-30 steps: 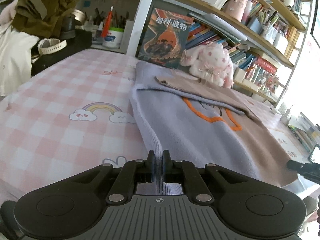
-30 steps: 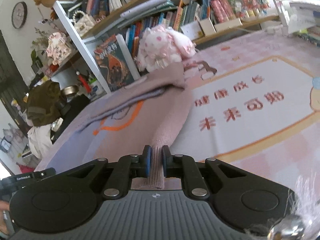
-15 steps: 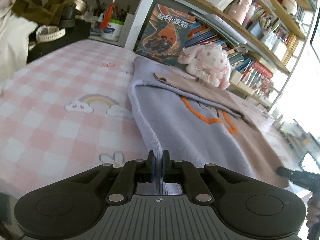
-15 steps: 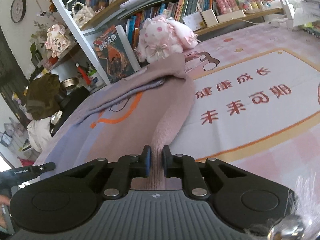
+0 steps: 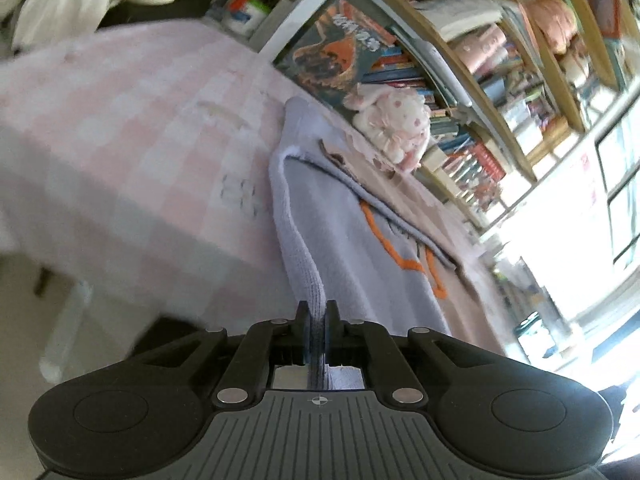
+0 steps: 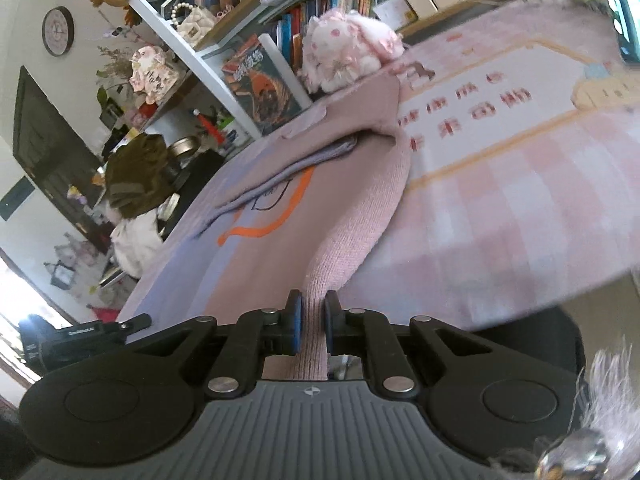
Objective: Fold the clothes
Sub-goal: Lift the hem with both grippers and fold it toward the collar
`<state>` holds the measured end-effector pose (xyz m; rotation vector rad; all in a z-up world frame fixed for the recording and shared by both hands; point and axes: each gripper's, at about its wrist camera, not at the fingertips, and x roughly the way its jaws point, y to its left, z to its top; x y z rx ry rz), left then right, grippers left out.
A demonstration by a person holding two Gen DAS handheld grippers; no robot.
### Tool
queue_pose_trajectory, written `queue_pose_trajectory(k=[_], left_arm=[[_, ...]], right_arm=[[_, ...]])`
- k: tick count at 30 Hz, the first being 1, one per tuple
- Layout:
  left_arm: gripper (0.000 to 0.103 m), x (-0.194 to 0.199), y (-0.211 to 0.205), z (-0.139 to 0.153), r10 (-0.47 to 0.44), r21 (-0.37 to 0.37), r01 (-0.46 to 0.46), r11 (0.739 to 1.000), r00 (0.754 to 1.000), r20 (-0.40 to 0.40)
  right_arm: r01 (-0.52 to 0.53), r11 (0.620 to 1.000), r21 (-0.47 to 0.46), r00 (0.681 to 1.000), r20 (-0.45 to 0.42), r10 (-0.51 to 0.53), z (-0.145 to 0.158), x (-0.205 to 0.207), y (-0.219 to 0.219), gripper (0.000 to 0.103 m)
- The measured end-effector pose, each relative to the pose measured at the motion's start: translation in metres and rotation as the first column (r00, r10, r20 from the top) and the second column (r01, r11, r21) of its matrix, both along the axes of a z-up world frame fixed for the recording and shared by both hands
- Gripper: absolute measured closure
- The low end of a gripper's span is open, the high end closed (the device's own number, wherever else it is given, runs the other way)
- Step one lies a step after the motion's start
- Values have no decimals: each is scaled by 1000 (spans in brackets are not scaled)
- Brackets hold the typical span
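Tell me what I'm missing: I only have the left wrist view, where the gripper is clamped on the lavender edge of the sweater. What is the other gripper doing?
Observer: The right gripper is shut on the pink edge of the sweater, the knit pinched between its blue pads.
Operator: Anything on the bed beyond that pink side?
Observer: Yes, the bedsheet there shows a white panel with red characters inside an orange border.
Operator: Can you see my left gripper from there?
Observer: Only part of it, a black piece low at the left edge of the right wrist view, beside the sweater's lavender side.
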<state>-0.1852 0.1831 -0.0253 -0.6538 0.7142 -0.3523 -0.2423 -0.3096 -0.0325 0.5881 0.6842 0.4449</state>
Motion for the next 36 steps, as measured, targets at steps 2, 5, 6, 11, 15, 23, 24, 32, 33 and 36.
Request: queue_pose_trajectory(k=[2,5,6,11,15,23,24,32,33,36], left_arm=[[99,-1,4,-1,8,-63,-9,998,1000,-3],[99,5,7,7,7,-160,-2,987,999,34],[99,9,7,13,7,-200,6,980,998,60],[99,36,10,39,44,-315,22,949,979,200],[99,60,14,61,129,-344,-28,938,953,274],[98,127,3,71,189,-362,-80,929,943,274],[98,133,3,69,194,-361,-90,928,946,262],[98,188,-3,46,194,-282,-141,949,966,170],[98,193,-5,43,191,-267,-143,953,968,163],[96,206,-8,38,189,-230,-152,961,971,146]], right_arm=[[0,999,44,1000,-16,1,1,-8,-5,93],[-1,992,124,1000,25,-2,11,-8,-11,93],[-6,989,146,998,57,-2,18,-6,-12,93],[-21,974,225,975,222,-30,53,16,-14,93],[13,964,265,949,302,-95,74,44,-18,93],[117,951,286,932,300,-204,90,118,-29,93],[127,950,286,932,294,-213,89,128,-29,93],[188,954,233,945,221,-240,64,204,-19,93],[197,953,230,947,206,-246,59,210,-19,93],[227,951,212,952,158,-262,45,229,-19,93]])
